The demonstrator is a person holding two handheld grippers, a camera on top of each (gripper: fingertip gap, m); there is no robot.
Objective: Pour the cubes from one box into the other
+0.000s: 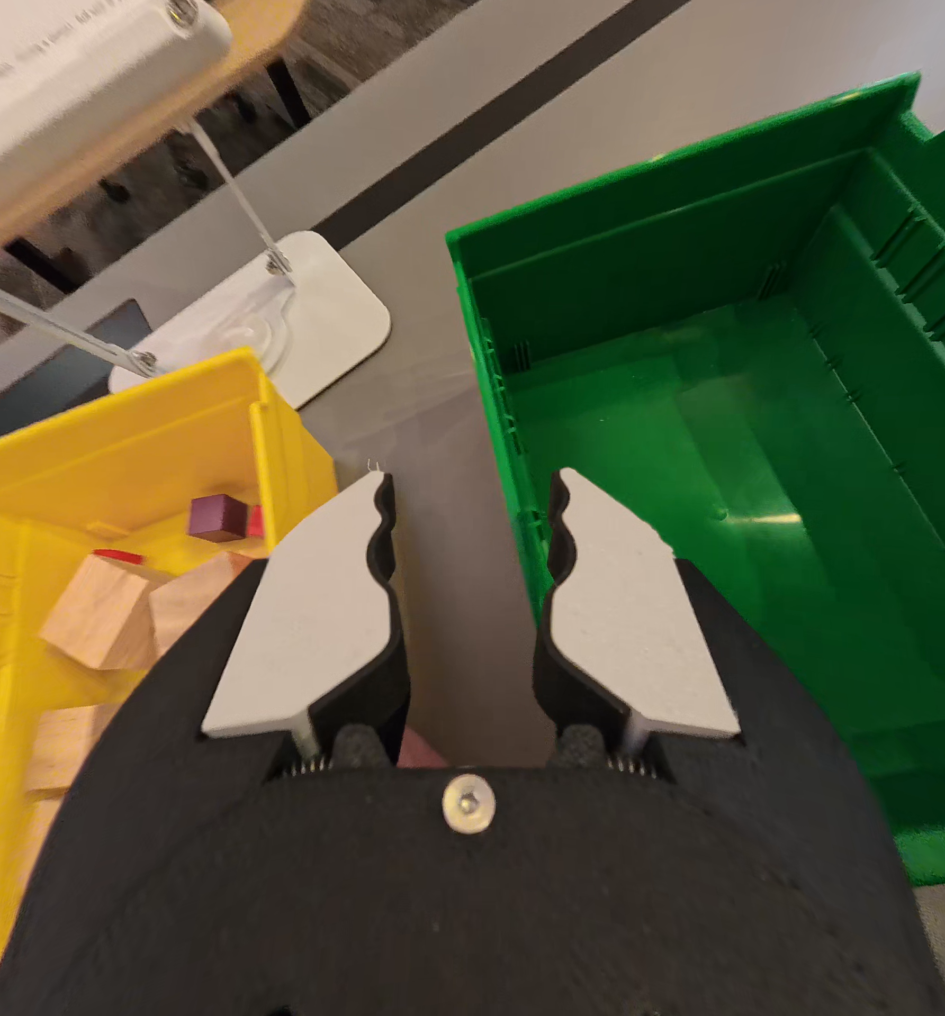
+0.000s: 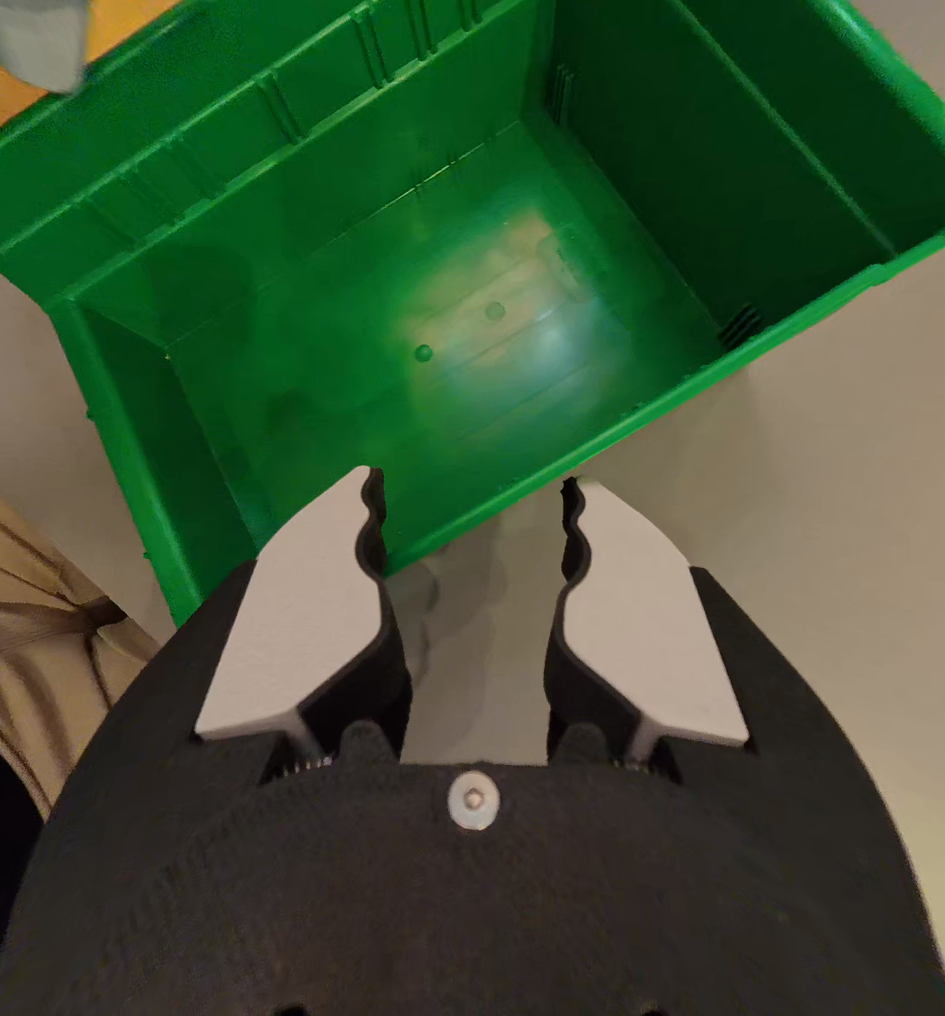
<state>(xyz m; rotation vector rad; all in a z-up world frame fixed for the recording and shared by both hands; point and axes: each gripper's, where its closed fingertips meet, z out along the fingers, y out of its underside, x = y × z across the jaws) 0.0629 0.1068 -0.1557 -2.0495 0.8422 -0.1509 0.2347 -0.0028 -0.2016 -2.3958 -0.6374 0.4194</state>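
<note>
A yellow box stands at the left of the left wrist view and holds several wooden cubes, a purple cube and red ones. A green box stands to its right and is empty. My left gripper is open and empty, above the grey table gap between the two boxes. In the right wrist view the green box fills the upper half, with nothing in it. My right gripper is open and empty, over the box's near rim.
A white stand base with thin metal struts sits on the grey table behind the yellow box. A white device hangs at top left. Beige cloth shows at the left edge of the right wrist view.
</note>
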